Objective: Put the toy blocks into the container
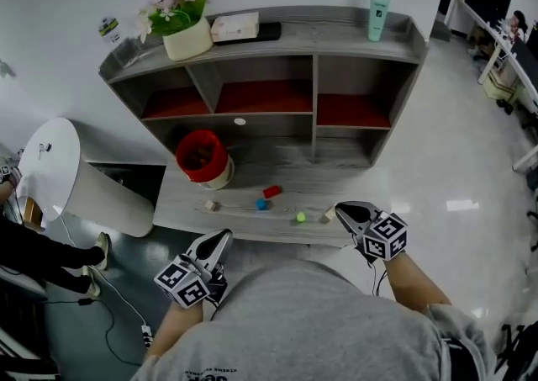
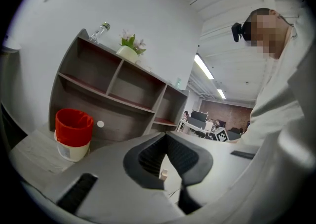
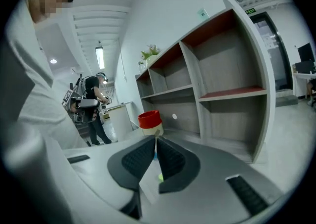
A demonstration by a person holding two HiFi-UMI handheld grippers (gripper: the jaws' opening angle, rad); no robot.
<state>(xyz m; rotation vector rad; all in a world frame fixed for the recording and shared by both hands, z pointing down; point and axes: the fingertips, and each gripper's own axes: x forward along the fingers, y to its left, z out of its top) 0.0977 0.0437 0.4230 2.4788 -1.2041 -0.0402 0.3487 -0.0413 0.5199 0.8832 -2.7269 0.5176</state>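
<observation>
A red container (image 1: pixel 202 156) stands at the left of the grey shelf ledge (image 1: pixel 353 182). On the ledge lie a red block (image 1: pixel 271 192), a blue block (image 1: pixel 261 203), a green ball (image 1: pixel 300 217) and two wooden blocks (image 1: pixel 210 205) (image 1: pixel 326 217). My right gripper (image 1: pixel 341 209) hovers at the ledge's front edge beside the right wooden block. Its jaws stand a narrow slit apart with nothing between them (image 3: pixel 156 139); the green ball (image 3: pixel 160 177) and the red container (image 3: pixel 150 120) show beyond. My left gripper (image 1: pixel 224 238) hangs below the ledge, shut and empty (image 2: pixel 165 135).
The shelf unit's top carries a flower pot (image 1: pixel 187 30), a flat box (image 1: pixel 235 26), a teal tube (image 1: pixel 378 16) and a bottle (image 1: pixel 109 30). A white bin (image 1: pixel 59 173) stands left of the ledge. A person's legs (image 1: pixel 50 257) and a cable (image 1: pixel 126 308) are on the floor.
</observation>
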